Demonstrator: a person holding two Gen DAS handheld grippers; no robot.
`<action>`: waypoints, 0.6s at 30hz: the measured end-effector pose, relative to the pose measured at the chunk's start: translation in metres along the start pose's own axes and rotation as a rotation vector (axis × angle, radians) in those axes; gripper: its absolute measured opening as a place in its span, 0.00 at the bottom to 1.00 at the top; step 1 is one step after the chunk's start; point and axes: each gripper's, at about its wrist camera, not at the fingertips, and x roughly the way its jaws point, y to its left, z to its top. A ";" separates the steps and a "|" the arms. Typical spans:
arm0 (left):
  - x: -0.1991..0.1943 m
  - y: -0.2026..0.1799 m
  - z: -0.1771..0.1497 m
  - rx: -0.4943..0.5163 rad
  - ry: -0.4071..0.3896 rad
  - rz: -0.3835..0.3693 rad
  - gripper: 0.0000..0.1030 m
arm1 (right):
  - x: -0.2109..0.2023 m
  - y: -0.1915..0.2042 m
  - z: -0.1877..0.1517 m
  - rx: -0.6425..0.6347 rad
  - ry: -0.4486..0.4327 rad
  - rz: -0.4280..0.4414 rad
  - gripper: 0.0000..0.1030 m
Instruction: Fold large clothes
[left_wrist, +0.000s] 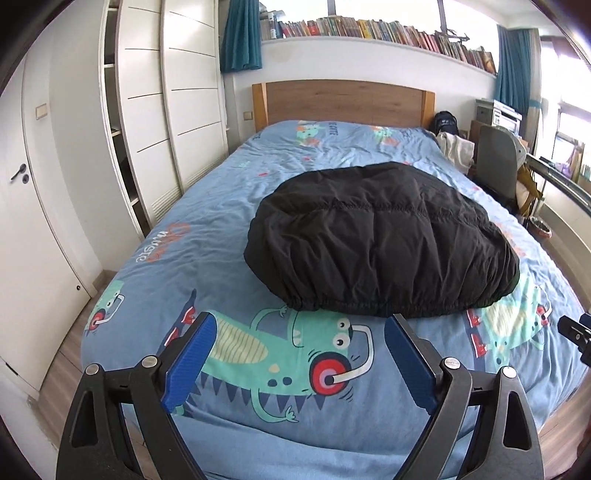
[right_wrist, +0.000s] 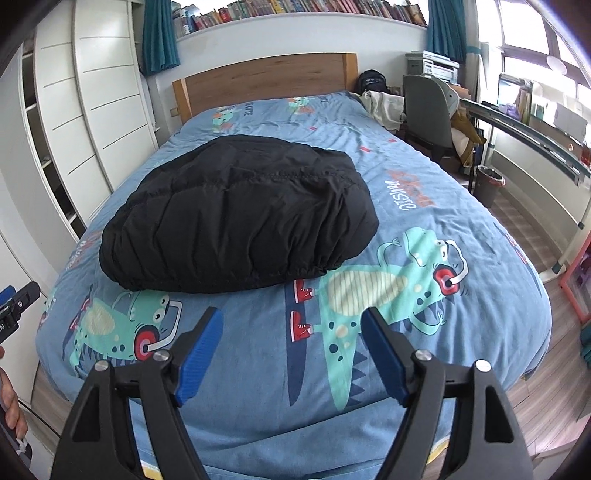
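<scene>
A black quilted puffer jacket lies folded in a compact bundle on the blue dinosaur-print bed cover, its elastic hem facing me. It also shows in the right wrist view. My left gripper is open and empty, held over the foot of the bed just short of the jacket's hem. My right gripper is open and empty, over the bed cover to the right of the jacket's near edge. Each gripper's edge shows in the other's view.
A white wardrobe and door stand left of the bed. A wooden headboard and a bookshelf are at the back. A grey chair, desk clutter and a bin stand at the right.
</scene>
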 end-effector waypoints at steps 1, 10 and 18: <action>0.001 -0.002 -0.001 0.002 0.003 -0.003 0.89 | 0.001 0.002 -0.001 -0.004 0.000 -0.002 0.80; 0.013 -0.015 -0.010 0.054 0.020 0.006 0.90 | 0.027 0.005 -0.014 0.000 0.049 -0.027 0.82; 0.029 -0.020 -0.018 0.071 0.057 -0.003 0.91 | 0.042 0.009 -0.018 -0.017 0.075 -0.029 0.82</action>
